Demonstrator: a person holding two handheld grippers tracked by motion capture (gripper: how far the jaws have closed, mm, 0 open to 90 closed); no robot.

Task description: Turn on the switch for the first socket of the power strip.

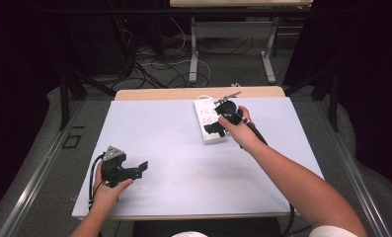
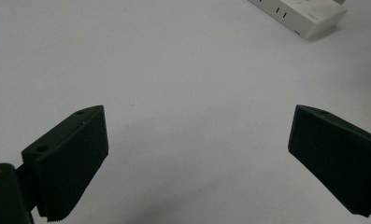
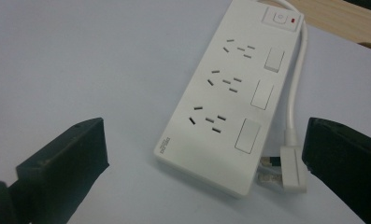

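white power strip [image 3: 223, 105] lying flat on a pale table sheet [image 1: 183, 148], toward the far right part of it. long rectangular body with three socket groups in a row, a rectangular rocker switch beside each, and a master button with a small red light at the far end. small printed label near the close end, too small to read. white cord [image 3: 299, 74] running along one long side of the strip, ending in a flat white plug [image 3: 290, 170] lying just beside the strip's near corner.

right gripper [image 3: 204, 154] hovering just above the strip's near end, jaws spread wide, pinching nothing. from above, right hand [image 1: 238, 126] and gripper covering much of the strip.

left gripper [image 2: 197, 154] well apart from the strip, near the table's front left, jaws also spread wide over bare sheet, holding nothing. one corner of the strip visible at the top edge of the left gripper view, the rest cut off.
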